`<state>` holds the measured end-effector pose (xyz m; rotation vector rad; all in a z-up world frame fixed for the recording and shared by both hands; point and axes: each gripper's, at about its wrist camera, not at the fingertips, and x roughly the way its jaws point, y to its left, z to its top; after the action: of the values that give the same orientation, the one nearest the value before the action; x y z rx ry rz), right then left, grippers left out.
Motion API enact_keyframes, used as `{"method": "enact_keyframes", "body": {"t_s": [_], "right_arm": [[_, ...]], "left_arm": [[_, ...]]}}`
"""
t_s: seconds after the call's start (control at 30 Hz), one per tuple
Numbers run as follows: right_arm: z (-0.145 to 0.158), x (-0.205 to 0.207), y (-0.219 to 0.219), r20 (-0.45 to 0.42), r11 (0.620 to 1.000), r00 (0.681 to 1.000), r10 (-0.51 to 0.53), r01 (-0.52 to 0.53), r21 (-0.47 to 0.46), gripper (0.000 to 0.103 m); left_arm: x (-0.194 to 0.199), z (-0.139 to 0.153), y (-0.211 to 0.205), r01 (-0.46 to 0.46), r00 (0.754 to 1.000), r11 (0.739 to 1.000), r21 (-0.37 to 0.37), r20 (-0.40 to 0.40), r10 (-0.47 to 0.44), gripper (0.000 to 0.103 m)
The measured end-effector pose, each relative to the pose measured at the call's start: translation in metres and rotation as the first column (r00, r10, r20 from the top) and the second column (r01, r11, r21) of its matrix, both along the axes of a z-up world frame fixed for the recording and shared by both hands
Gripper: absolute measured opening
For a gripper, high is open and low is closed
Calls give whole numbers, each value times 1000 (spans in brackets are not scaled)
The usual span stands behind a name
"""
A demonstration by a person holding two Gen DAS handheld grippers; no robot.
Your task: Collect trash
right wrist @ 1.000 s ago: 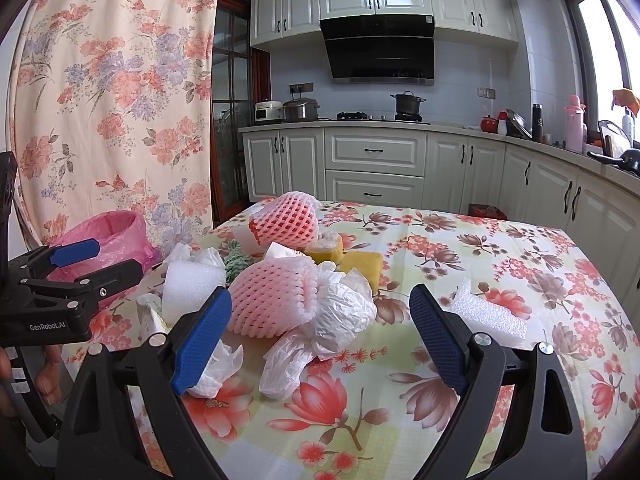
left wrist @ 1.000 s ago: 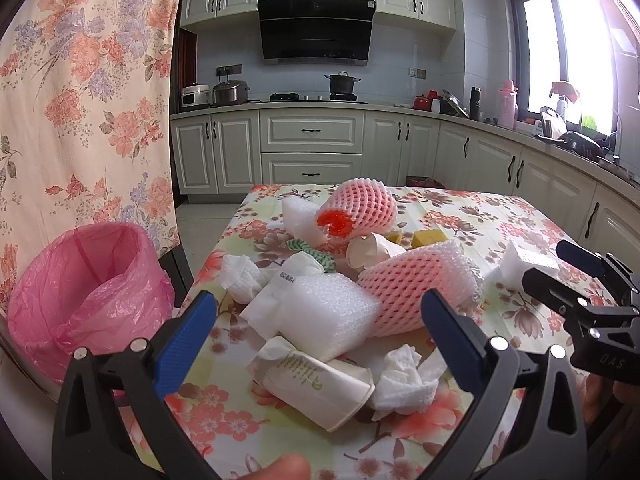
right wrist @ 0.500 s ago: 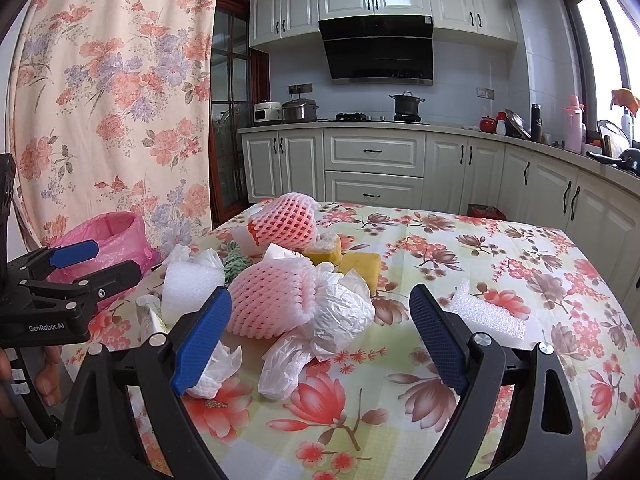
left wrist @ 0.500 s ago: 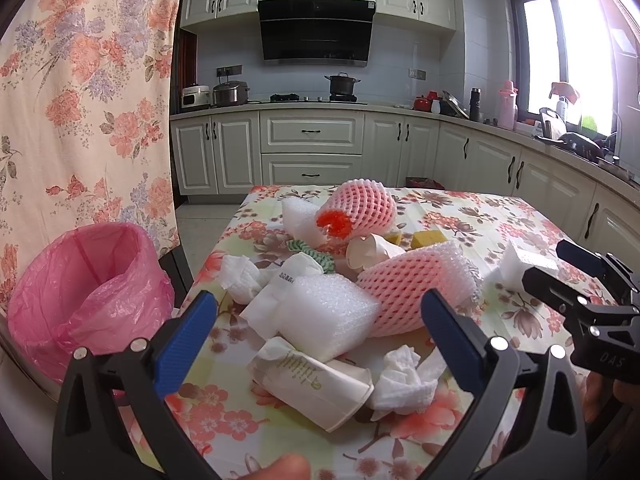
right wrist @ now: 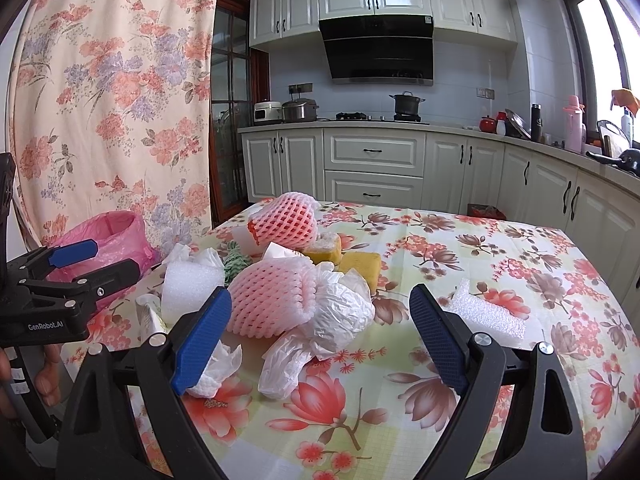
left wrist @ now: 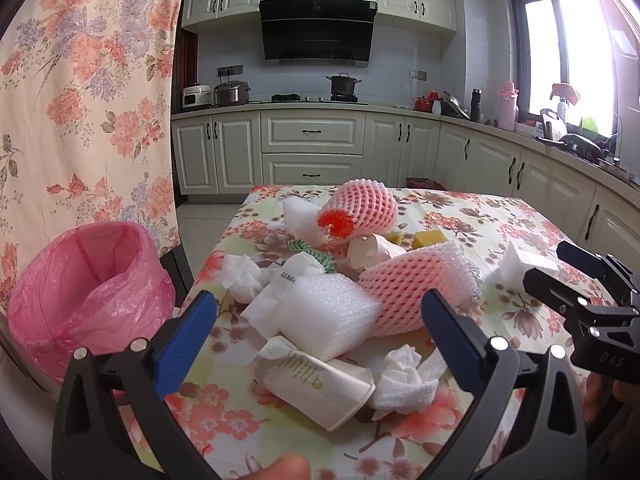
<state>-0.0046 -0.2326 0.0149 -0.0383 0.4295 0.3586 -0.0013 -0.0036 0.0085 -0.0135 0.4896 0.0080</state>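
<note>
Both grippers, left (left wrist: 318, 332) and right (right wrist: 320, 334), hover with jaws apart and empty over the trash heap (left wrist: 340, 292) beside the pink-lined bin (left wrist: 88, 280); nearest, the paper cup (left wrist: 316, 376) looks light and crushable, probably best pinched across its middle.

pink bin (left wrist: 80, 292) base cut off, cup (left wrist: 316, 376) print unreadable

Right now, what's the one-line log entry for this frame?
phase: pre-grasp | left gripper: open, empty | right gripper: open, empty | trash pile: on table | pink-lined bin: beside table, left | collected: cannot tell
</note>
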Motion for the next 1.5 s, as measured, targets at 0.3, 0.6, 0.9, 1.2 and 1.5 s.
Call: {"method": "enact_keyframes", "body": {"t_s": [0.3,0.6,0.9,1.2,1.5], "right_arm": [[-1,0,0,0,1000,1000,0,0,-2,85],[-5,3,0,-15,1000,1000,1,-1,-8,85],[-19,23,6,-99,999,995,-1,-3,-43,85],[-31,62,15,-188,998,982,10,-20,-51,85],[-40,85,23,-236,998,971,28,-40,-46,85]], "left_arm": [[-2,0,2,0,1000,1000,-1,3,0,99],[-3,0,6,3,1000,1000,7,-8,-3,99],[11,-15,25,13,996,999,-40,-90,-17,99],[32,-25,50,-16,990,997,-81,-138,4,98],[49,-27,41,48,985,994,-97,-162,-64,95]]}}
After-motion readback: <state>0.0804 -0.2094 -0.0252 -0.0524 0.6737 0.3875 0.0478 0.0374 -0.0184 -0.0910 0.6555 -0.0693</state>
